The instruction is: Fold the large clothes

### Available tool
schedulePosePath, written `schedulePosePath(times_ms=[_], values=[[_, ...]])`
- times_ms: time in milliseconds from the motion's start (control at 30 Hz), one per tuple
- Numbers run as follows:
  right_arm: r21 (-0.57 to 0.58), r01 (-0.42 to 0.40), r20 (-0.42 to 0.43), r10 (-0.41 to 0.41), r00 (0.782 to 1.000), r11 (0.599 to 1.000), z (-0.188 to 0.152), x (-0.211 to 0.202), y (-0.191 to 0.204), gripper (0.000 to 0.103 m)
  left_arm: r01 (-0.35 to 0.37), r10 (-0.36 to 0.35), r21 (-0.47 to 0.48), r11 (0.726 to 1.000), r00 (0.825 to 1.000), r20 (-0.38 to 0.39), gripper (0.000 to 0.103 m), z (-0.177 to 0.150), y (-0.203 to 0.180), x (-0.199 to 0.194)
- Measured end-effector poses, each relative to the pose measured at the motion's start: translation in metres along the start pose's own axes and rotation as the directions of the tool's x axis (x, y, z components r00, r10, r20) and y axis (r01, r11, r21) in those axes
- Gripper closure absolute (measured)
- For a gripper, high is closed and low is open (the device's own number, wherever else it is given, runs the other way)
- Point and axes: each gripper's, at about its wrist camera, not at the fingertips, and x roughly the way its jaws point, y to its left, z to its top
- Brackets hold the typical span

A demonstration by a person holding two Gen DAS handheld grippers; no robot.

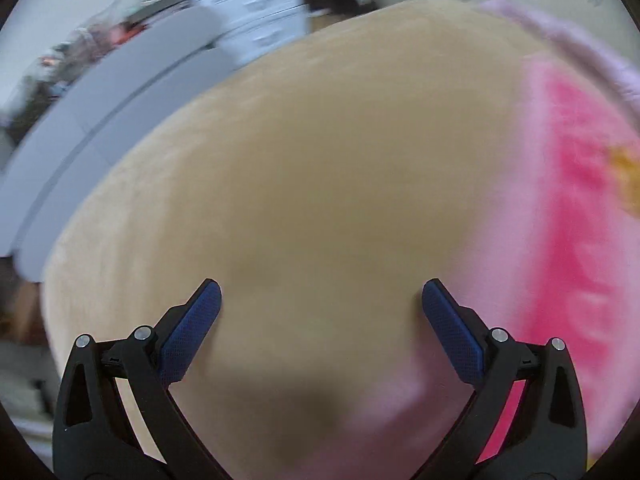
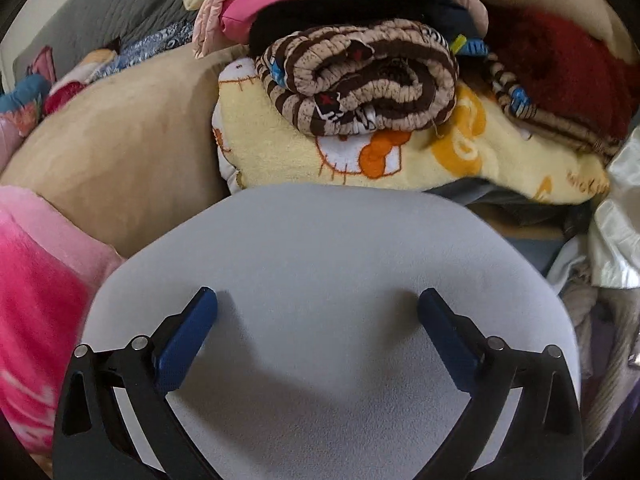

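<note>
Grey bench [image 2: 320,264] fills the right wrist view beneath our right tool [image 2: 318,304], its jaws wide and empty; beyond lie a rolled striped quilt [image 2: 360,80] on a yellow cartoon blanket [image 2: 400,160]. Only the left view shows white drawers [image 1: 248,0]. Our left tool [image 1: 321,300], also wide, hangs over a beige fleece blanket [image 1: 300,160] beside pink fleece [image 1: 568,200].
</note>
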Motion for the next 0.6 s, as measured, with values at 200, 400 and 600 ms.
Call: schedulePosePath(times_ms=[200,400,600], values=[[-0.010,0.011,-0.003,-0.011,1.000,1.000,0.0064,0.0018,0.0071,0.004,0.060,-0.061,0.017,0.998,0.997,0.041,0.008,0.0013,0.0035,0.0076],[-0.010,0.011,-0.003,-0.011,1.000,1.000,0.0052,0.0006,0.0078,0.004,0.072,-0.073,0.008,0.997,0.997,0.040,0.008,-0.0019,0.0086,0.0054],[-0.009,0.010,-0.003,-0.010,1.000,1.000,0.0051,0.0005,0.0076,0.004,0.068,-0.069,0.010,0.998,0.997,0.042,0.008,-0.0045,0.0073,0.0040]])
